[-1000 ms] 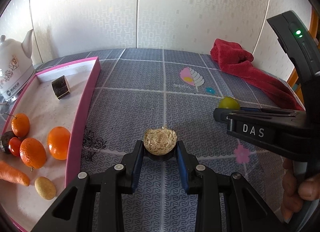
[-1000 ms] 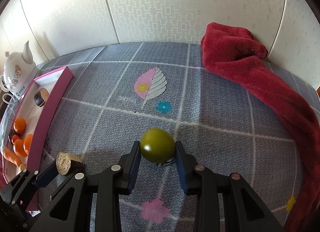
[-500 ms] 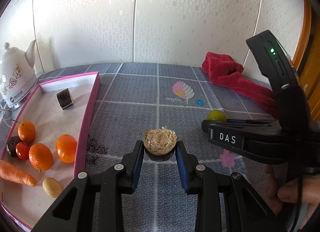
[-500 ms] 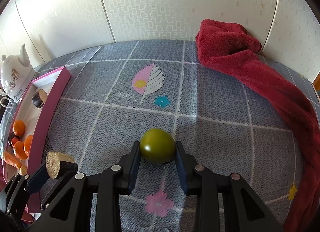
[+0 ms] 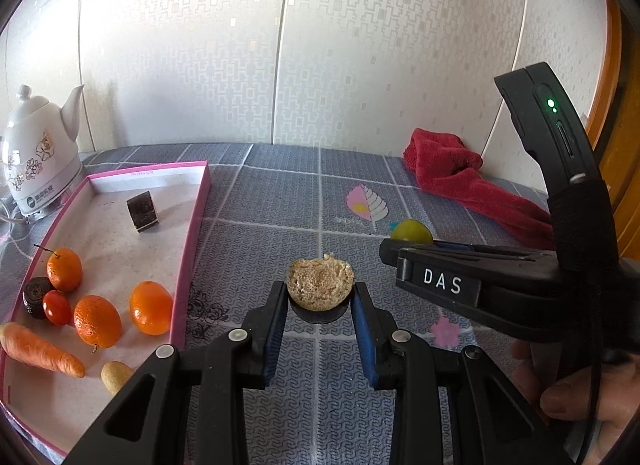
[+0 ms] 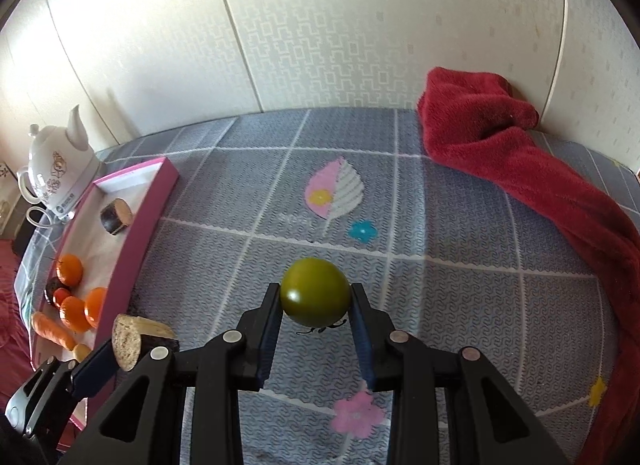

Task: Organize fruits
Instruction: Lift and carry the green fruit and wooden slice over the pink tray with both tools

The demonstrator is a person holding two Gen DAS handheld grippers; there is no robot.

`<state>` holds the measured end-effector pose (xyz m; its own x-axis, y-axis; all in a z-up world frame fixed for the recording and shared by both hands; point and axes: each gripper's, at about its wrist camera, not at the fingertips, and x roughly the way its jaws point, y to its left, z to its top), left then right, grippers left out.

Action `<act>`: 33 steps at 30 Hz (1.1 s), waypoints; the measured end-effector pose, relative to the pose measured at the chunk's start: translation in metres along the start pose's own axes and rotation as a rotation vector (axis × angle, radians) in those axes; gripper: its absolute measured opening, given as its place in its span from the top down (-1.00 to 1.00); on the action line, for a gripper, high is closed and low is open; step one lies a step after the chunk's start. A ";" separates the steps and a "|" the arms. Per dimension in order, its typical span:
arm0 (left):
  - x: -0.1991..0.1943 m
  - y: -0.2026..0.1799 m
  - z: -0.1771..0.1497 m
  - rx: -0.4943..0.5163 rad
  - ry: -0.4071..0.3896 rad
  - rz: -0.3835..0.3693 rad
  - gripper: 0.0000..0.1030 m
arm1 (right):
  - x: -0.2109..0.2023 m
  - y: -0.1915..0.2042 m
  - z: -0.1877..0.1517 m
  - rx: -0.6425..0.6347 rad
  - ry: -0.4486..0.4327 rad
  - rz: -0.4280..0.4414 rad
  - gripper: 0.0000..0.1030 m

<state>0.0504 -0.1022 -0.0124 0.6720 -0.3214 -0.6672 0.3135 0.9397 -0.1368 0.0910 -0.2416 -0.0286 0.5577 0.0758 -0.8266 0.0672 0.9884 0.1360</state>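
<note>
My left gripper (image 5: 320,297) is shut on a dark-skinned fruit piece with a pale cut face (image 5: 320,285), held above the patterned cloth; it also shows in the right wrist view (image 6: 132,339). My right gripper (image 6: 316,297) is shut on a green round fruit (image 6: 314,291), lifted off the cloth; it shows in the left wrist view (image 5: 410,231) too. A pink-rimmed tray (image 5: 192,233) at the left holds oranges (image 5: 150,307), a red tomato (image 5: 57,307), a carrot (image 5: 40,349), a small potato (image 5: 114,375) and a dark fruit piece (image 5: 142,211).
A white kettle (image 5: 38,153) stands behind the tray. A red towel (image 6: 520,169) lies along the right side by the wall. A patterned grey cloth (image 6: 440,257) covers the table.
Both grippers have risen with their fruit still held; the table and tray look farther below than a second ago.
</note>
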 end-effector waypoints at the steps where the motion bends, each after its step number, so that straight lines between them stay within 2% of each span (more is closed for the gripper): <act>1: -0.001 0.002 0.001 -0.005 -0.003 0.000 0.37 | -0.001 0.002 0.001 -0.002 -0.003 0.007 0.35; 18: -0.023 0.052 0.013 -0.150 -0.044 0.059 0.37 | -0.018 0.048 0.009 -0.027 -0.071 0.156 0.35; 25: -0.041 0.085 0.026 -0.175 -0.068 0.133 0.37 | -0.031 0.055 0.012 -0.003 -0.133 0.206 0.35; 30: -0.044 0.111 0.031 -0.173 -0.063 0.189 0.37 | -0.026 0.076 0.012 -0.056 -0.118 0.227 0.35; 33: -0.043 0.128 0.029 -0.220 -0.053 0.205 0.37 | -0.027 0.092 0.012 -0.099 -0.127 0.245 0.35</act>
<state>0.0808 0.0289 0.0199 0.7422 -0.1222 -0.6589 0.0188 0.9866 -0.1618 0.0923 -0.1540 0.0124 0.6470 0.3028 -0.6998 -0.1598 0.9512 0.2639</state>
